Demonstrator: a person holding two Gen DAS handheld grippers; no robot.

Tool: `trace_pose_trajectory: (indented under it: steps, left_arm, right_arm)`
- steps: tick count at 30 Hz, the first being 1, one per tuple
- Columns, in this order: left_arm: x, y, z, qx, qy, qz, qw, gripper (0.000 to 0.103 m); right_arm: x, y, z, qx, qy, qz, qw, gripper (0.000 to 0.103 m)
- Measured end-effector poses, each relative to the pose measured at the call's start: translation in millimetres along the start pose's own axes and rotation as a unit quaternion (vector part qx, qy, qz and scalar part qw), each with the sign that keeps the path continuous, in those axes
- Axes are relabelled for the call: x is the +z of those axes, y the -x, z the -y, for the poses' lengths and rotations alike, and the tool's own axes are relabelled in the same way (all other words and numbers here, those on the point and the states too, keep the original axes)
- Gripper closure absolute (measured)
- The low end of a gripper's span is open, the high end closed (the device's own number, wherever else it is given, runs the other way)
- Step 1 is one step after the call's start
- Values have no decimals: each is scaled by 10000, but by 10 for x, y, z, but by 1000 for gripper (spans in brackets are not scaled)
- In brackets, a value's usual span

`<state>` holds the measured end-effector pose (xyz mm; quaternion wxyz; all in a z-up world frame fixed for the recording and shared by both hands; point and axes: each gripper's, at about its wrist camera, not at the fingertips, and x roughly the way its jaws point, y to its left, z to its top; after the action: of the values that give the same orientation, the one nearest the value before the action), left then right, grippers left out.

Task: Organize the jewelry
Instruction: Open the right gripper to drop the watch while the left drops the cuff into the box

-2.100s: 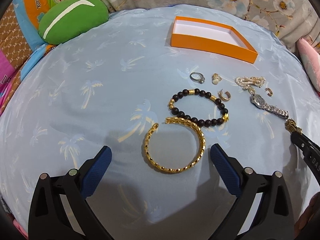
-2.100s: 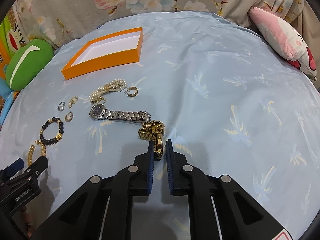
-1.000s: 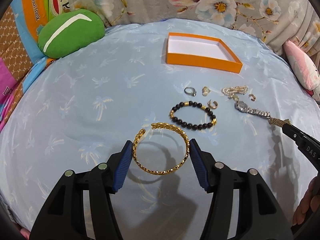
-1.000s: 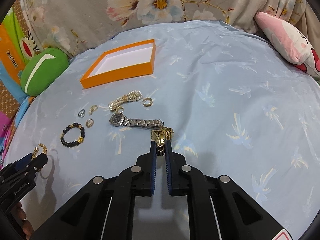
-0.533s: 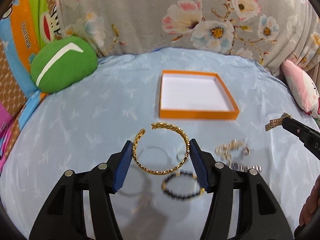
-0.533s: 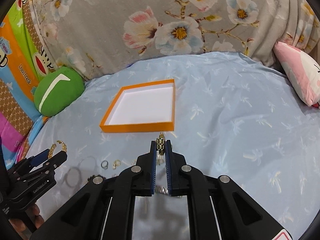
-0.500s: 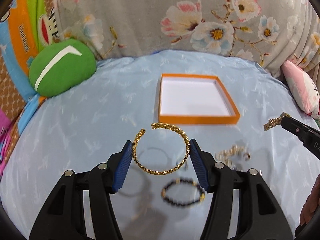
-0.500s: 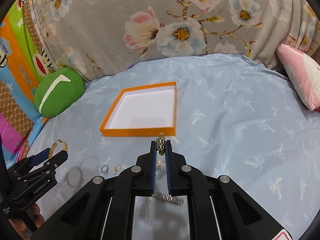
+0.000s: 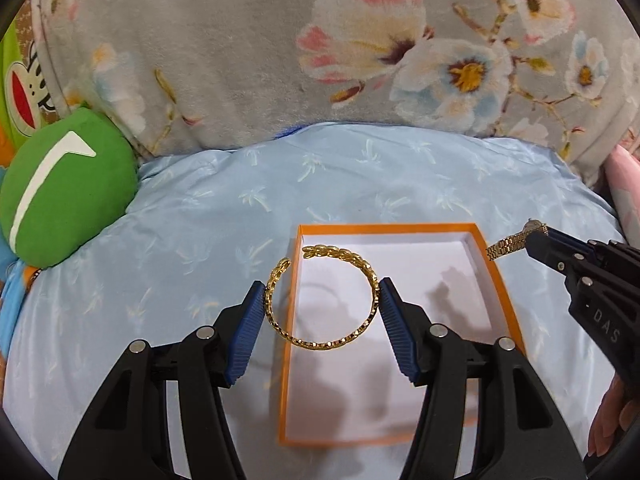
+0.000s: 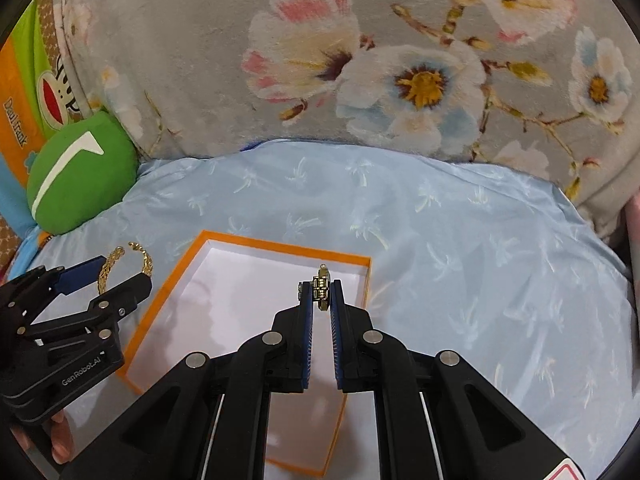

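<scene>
My left gripper (image 9: 322,300) is shut on a gold open bangle (image 9: 320,298) and holds it in the air over the left rim of the orange box (image 9: 506,292). My right gripper (image 10: 321,294) is shut on the gold-and-silver watch (image 10: 321,289) by its band, above the box's white inside (image 10: 240,304). In the left wrist view the right gripper (image 9: 538,238) shows at the right with the watch band (image 9: 508,244) hanging from it. In the right wrist view the left gripper (image 10: 120,270) with the bangle (image 10: 110,266) is at the left of the box.
The box lies on a light blue palm-print sheet (image 9: 200,220). A green round cushion (image 9: 60,188) is at the far left. A grey floral blanket (image 9: 360,60) rises behind. A pink pillow (image 9: 626,184) is at the right edge.
Both grippers closed on their pieces, lifted them off the sheet and carried them forward to over the orange box. The other jewelry has dropped out of view.
</scene>
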<state>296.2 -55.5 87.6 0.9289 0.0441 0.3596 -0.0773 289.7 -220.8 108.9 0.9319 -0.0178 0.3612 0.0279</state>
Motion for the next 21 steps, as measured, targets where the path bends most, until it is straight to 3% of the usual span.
trace_pose_trajectory:
  steps: [8,14,18,21]
  left_arm:
    - [5,-623,121,114,-106,-398,9991,47]
    - [-105,-688,130,93,-91,-467,9988,46]
    - [-141,-527,119,123,-171,-248,9995,30]
    - [-149,-339,58,132,-138,-82,9998,25]
  right_arm:
    - [-93,-583,-55,78,647,-525,9965,95]
    - [-219,-580,-33,726,460,-716,9937,92]
    - [-300,-448,0,1375,62,-806,9872,87]
    - [-341,-312,61,1414,-211,-724,9871,87]
